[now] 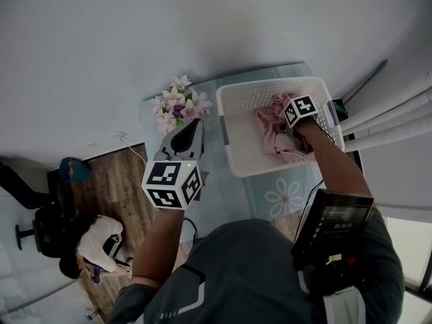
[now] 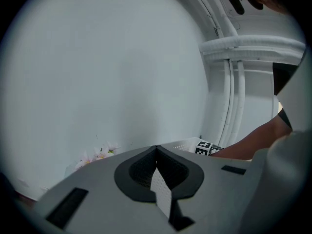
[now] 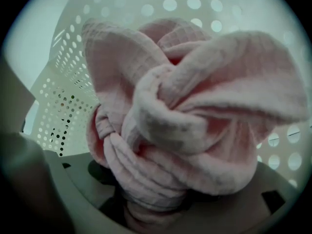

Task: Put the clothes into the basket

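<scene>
A white perforated basket (image 1: 270,85) stands on the table, and its rim (image 2: 187,144) peeks into the left gripper view. A crumpled pink cloth (image 1: 273,123) lies inside it. My right gripper (image 1: 291,132) reaches down into the basket at the cloth. In the right gripper view the pink cloth (image 3: 195,111) fills the frame, bunched deep between the jaws of my right gripper (image 3: 156,199), which stand wide apart, with the basket wall (image 3: 63,82) behind. My left gripper (image 1: 192,123) hovers left of the basket, shut and empty (image 2: 156,150).
A bunch of pale artificial flowers (image 1: 177,106) stands on the table (image 1: 233,194) just left of the basket. White pipes (image 1: 391,123) run along the wall at the right. On the wooden floor at the left are a dark chair and a white bag (image 1: 101,238).
</scene>
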Demonstrator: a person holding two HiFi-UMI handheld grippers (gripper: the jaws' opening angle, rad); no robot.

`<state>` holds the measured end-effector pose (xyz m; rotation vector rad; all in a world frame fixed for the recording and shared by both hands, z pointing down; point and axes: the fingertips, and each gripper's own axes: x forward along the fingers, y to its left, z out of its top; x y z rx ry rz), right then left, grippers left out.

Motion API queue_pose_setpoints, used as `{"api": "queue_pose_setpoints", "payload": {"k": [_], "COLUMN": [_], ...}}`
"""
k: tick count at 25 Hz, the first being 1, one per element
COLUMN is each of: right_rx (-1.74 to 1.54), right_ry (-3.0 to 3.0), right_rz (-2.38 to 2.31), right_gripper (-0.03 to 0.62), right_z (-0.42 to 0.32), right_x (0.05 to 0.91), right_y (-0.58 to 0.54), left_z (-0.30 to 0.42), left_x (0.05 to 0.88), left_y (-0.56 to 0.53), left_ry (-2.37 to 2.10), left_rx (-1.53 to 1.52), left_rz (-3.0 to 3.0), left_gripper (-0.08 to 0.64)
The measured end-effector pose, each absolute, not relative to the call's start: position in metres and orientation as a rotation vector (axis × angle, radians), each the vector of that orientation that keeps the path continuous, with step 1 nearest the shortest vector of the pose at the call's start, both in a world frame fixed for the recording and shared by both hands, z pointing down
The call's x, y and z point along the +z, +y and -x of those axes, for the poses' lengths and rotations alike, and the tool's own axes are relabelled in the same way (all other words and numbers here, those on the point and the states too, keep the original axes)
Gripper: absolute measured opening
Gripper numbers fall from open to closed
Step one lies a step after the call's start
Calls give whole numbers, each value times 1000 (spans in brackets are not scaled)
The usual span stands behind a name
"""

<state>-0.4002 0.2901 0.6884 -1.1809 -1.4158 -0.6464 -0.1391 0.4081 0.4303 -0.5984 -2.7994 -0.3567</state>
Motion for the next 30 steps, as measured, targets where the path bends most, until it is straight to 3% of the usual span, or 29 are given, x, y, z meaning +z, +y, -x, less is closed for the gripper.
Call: {"api": "queue_pose_setpoints", "payload": {"k": [16,30], "right_rx": [-646,-610], "right_ry": [-1443,-1576], "right_rz": [1199,1366], "right_gripper": [417,433], "right_z": [401,390], "right_x": [681,574], "right_y": [288,296], "left_z": [127,118], "left_x": [420,382], "left_y": [400,352], "left_ry": [-2812,-2885], "left_rx": [-350,-289], "left_rz": [605,608], "left_gripper": [3,3]}}
